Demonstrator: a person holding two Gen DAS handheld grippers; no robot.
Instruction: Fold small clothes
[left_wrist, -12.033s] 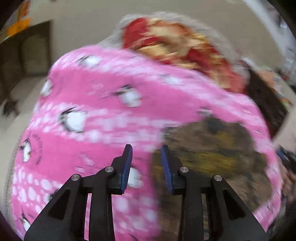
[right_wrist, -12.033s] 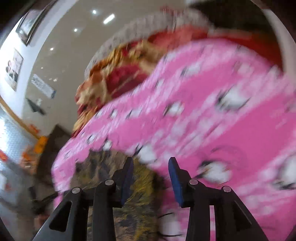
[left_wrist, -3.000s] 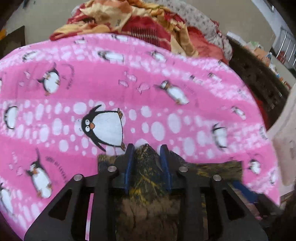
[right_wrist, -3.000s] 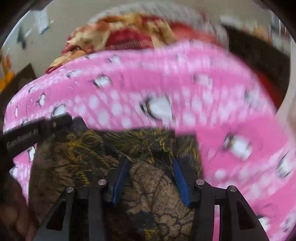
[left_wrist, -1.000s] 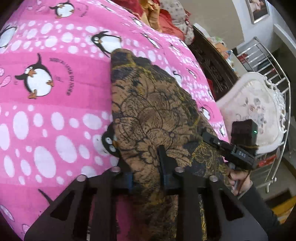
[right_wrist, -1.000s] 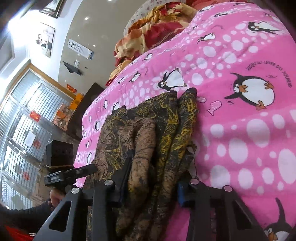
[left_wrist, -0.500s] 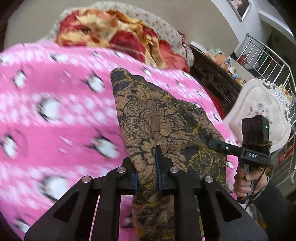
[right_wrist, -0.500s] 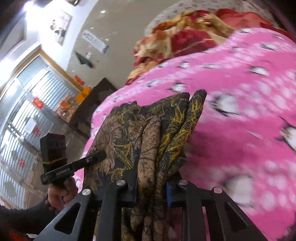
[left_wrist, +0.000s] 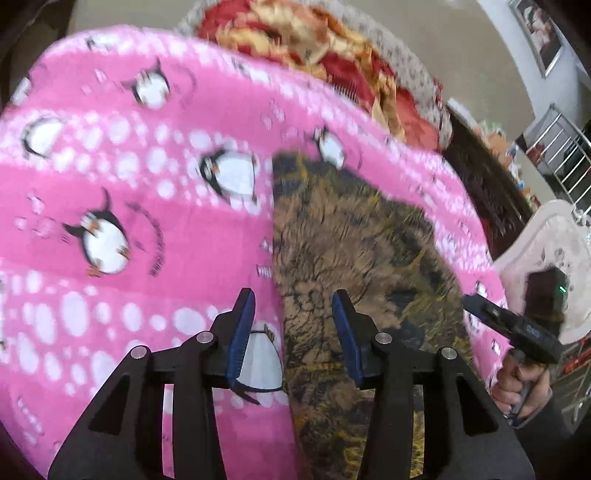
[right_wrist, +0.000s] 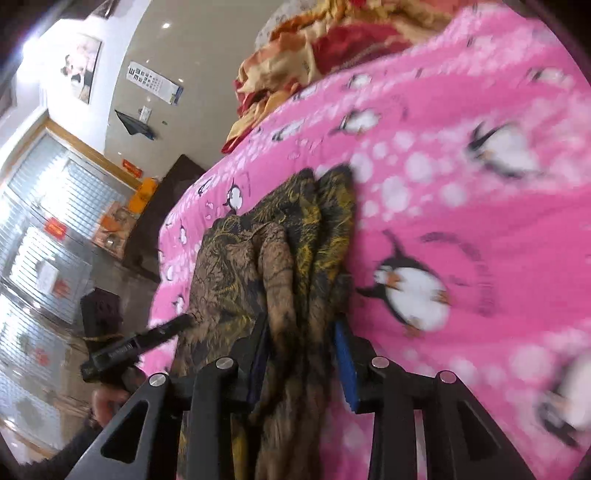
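A dark brown and gold patterned garment (left_wrist: 354, 258) lies on the pink penguin blanket (left_wrist: 110, 184), and its left edge runs straight away from me. My left gripper (left_wrist: 291, 332) is open just above that near edge and holds nothing. In the right wrist view the garment (right_wrist: 280, 258) is bunched into folds. My right gripper (right_wrist: 301, 354) has its jaws apart with the folds lying between them. The left gripper (right_wrist: 147, 339) shows at the garment's far side, and the right gripper (left_wrist: 513, 328) shows at the right of the left wrist view.
A red and gold quilt (left_wrist: 332, 48) is heaped at the far end of the bed. A dark wooden frame (left_wrist: 480, 173) and a white padded chair (left_wrist: 554, 251) stand to the right. A dark cabinet (right_wrist: 159, 221) and glass doors are to the left.
Both grippers have opened and let go of the garment, which now lies on the blanket. My left gripper has drawn back a little from the edge.
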